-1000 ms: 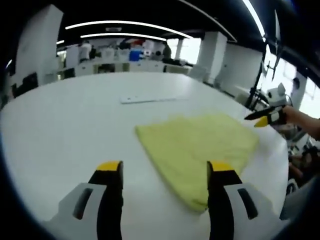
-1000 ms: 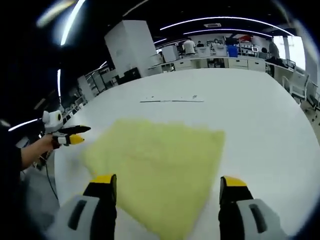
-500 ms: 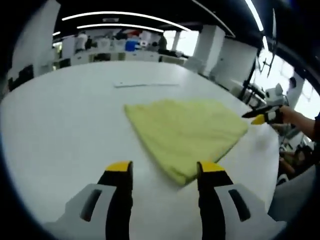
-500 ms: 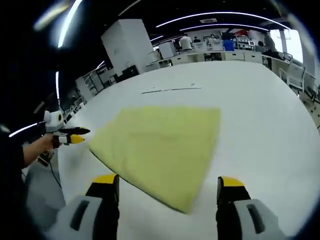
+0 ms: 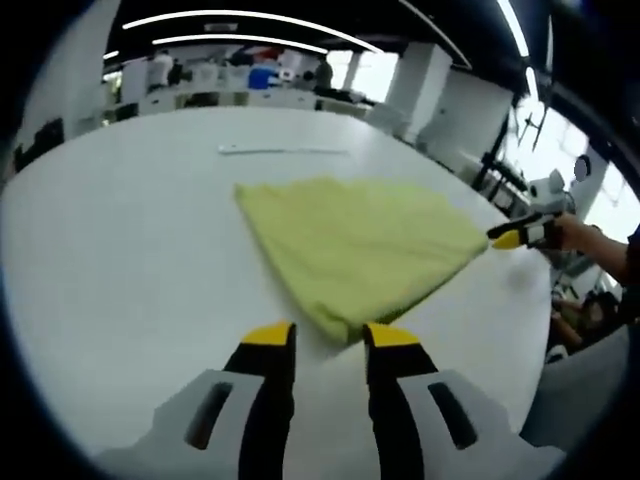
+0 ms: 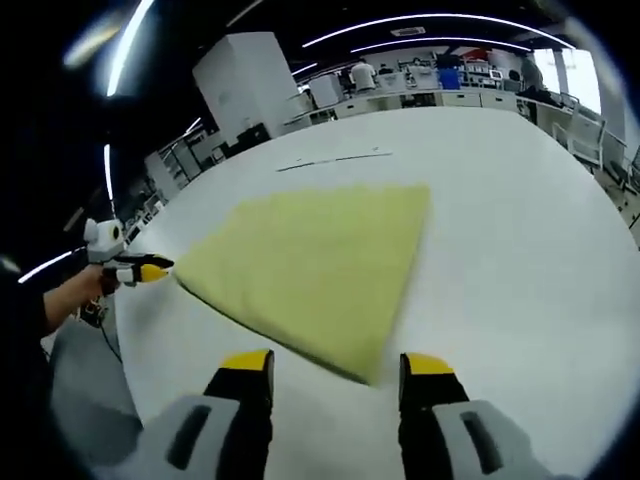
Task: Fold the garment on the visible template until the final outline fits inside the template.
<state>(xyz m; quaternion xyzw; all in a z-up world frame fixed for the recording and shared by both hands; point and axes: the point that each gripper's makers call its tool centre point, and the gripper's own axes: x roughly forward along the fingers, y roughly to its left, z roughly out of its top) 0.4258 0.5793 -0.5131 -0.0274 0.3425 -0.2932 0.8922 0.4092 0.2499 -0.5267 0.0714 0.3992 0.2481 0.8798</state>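
A broad white worktop point(image 5: 120, 250) takes up most of both views, with an open office of desks and strip lights beyond its far edge. On it lies the yellow-green garment point(image 5: 355, 240), folded flat into a roughly four-sided shape; in the right gripper view the same garment point(image 6: 315, 265) spreads from a left corner to a point near the bottom. No template outline can be made out under or around the cloth. A thin pale strip point(image 5: 285, 150) lies on the worktop well beyond the garment.

The left gripper point(image 5: 328, 338) sits low over the worktop just short of the garment's nearest corner, its yellow-tipped jaws a narrow gap apart and holding nothing. In the right gripper view it appears at the left edge, held in a hand point(image 6: 80, 285), its tips at the cloth's left corner.

The right gripper point(image 6: 338, 365) has its jaws apart and empty, the garment's near point just beyond the gap between them. In the left gripper view it appears at the right by the garment's right corner; whether it touches the cloth cannot be told
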